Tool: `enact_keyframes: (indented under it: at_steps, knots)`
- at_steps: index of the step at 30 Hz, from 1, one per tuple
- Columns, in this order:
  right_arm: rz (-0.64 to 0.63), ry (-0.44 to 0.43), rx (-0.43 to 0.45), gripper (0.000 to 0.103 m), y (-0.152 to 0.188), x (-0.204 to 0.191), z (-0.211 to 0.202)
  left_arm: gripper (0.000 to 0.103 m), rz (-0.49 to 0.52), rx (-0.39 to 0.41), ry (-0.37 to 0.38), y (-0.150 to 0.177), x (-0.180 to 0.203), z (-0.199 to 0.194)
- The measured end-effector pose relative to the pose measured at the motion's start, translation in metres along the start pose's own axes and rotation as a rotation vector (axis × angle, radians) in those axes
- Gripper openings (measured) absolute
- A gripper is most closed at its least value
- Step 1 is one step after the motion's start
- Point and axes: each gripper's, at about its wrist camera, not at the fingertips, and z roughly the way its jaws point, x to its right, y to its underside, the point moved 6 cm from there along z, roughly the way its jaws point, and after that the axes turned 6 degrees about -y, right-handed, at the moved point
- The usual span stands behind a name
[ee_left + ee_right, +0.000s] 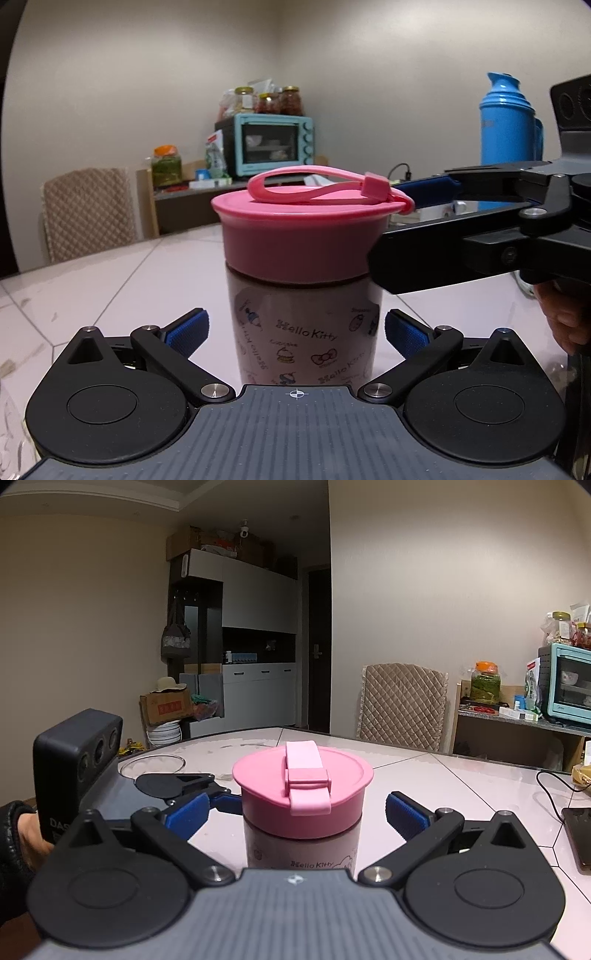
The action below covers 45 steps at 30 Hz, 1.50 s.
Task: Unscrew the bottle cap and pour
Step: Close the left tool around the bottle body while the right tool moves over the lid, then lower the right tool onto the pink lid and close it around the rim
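Pink-capped bottle [303, 332] upright on table, cap [303, 797] on.

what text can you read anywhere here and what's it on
"Hello Kitty": printed several times on the bottle, also legible in the right wrist view.
"DAS": cut-off letters on the camera block of the left gripper.
Small words beside the bottle's drawings, the box label and shelf packets: too blurred to read.

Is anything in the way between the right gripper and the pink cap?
No, nothing visible blocks it. The right gripper is open, with one blue finger on each side of the pink cap, apart from it. The left gripper is open around the bottle lower down, clear of the cap.
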Motion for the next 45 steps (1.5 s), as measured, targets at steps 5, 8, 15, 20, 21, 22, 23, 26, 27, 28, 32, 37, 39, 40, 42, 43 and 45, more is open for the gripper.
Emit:
enact_keyframes:
  at_steps: [5,8,15,20,21,22,23,26,27,28,32,37,39,40,42,43,45]
  knots:
    - [0.007,-0.005,0.001,0.103,0.000,0.003,0.003,0.103,0.004,-0.002,0.027,-0.001,-0.001,0.007]
    - [0.008,-0.006,0.000,0.103,0.000,0.005,0.005,0.103,0.012,0.002,0.041,-0.001,-0.002,0.009]
    - [0.002,-0.004,-0.006,0.103,-0.002,0.009,0.009,0.102,0.032,-0.003,0.075,-0.001,-0.005,0.015]
    - [0.005,-0.001,-0.007,0.103,-0.001,0.007,0.011,0.100,0.037,0.003,0.099,0.000,-0.006,0.016]
    - [0.006,-0.001,-0.007,0.103,-0.001,0.007,0.012,0.098,0.039,0.005,0.106,0.000,-0.006,0.016]
    - [0.008,-0.001,-0.005,0.103,-0.001,0.007,0.012,0.097,0.040,0.004,0.113,0.000,-0.006,0.016]
    - [0.011,0.001,-0.004,0.103,-0.002,0.007,0.013,0.096,0.038,0.003,0.120,0.000,-0.005,0.017]
    - [0.014,0.005,-0.004,0.103,-0.001,0.008,0.014,0.094,0.039,0.004,0.132,-0.001,-0.004,0.017]
    - [0.015,0.006,-0.004,0.103,-0.001,0.009,0.014,0.093,0.040,0.005,0.138,-0.001,-0.004,0.017]
    - [0.015,0.006,-0.005,0.103,-0.001,0.009,0.014,0.093,0.040,0.005,0.142,-0.001,-0.004,0.017]
    - [0.022,0.008,-0.006,0.103,0.000,0.010,0.015,0.090,0.027,0.003,0.164,0.000,-0.006,0.017]
    - [0.023,0.013,-0.008,0.103,-0.001,0.010,0.017,0.090,0.027,0.003,0.165,0.000,-0.007,0.017]
    - [0.024,0.013,-0.009,0.103,-0.002,0.011,0.019,0.090,0.027,0.004,0.166,0.000,-0.007,0.017]
    - [0.025,0.012,-0.008,0.103,-0.002,0.011,0.020,0.090,0.028,0.004,0.166,0.000,-0.007,0.018]
    - [0.024,0.014,-0.007,0.103,-0.003,0.011,0.021,0.090,0.029,0.004,0.166,0.000,-0.007,0.018]
    - [0.024,0.014,-0.007,0.103,-0.003,0.010,0.021,0.090,0.029,0.004,0.166,0.000,-0.007,0.018]
    - [0.028,0.014,-0.006,0.103,-0.003,0.010,0.021,0.090,0.029,0.004,0.167,0.000,-0.007,0.018]
